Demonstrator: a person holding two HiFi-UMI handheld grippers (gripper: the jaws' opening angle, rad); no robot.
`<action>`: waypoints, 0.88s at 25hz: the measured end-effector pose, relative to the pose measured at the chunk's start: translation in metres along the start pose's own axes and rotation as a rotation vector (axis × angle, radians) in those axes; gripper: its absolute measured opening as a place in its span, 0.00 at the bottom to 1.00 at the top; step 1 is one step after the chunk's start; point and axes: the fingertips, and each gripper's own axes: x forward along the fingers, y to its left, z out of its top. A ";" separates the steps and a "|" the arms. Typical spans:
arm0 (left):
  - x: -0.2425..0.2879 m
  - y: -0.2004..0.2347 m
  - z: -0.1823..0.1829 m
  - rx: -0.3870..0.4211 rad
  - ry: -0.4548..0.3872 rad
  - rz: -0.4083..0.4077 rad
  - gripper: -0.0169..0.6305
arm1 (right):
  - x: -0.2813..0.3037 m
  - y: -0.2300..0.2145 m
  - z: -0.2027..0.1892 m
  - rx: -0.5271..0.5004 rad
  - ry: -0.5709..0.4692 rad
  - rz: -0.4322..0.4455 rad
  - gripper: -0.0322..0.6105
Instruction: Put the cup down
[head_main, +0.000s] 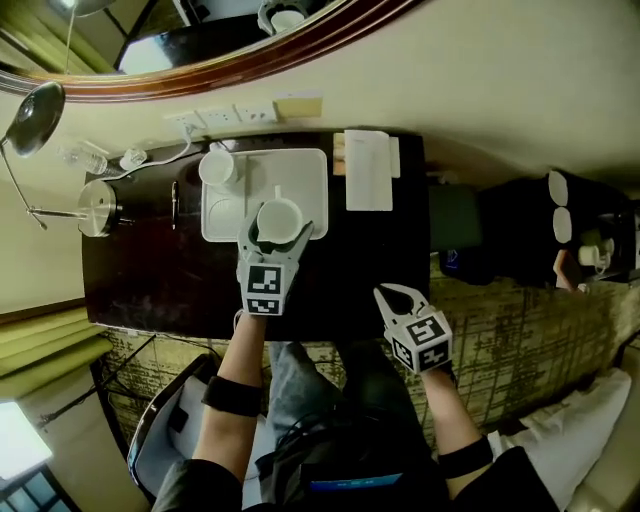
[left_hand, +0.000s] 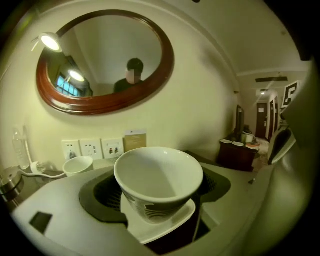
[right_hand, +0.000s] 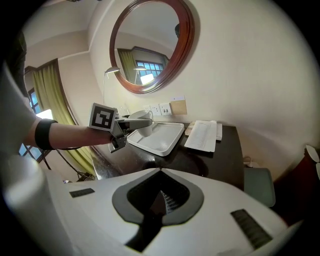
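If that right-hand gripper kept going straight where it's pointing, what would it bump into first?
Most likely the dark tabletop ahead of the right gripper, which tilts downward with jaws shut and empty. The white tray and the papers lie farther on to either side, though depth is uncertain.

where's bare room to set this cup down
Bare: the right half of the tray, beyond the held cup, between the other cup and the papers; also the desk in front of the tray. Crowded: left rear, around the kettle and cables.
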 end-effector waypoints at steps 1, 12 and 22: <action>0.005 -0.013 0.004 0.012 -0.005 -0.027 0.66 | -0.002 -0.002 -0.001 0.000 -0.001 -0.001 0.06; 0.037 -0.116 0.017 0.023 -0.018 -0.181 0.66 | -0.024 -0.027 -0.014 0.022 -0.010 -0.017 0.06; 0.056 -0.183 -0.004 0.022 0.020 -0.243 0.66 | -0.040 -0.047 -0.028 0.048 -0.016 -0.034 0.06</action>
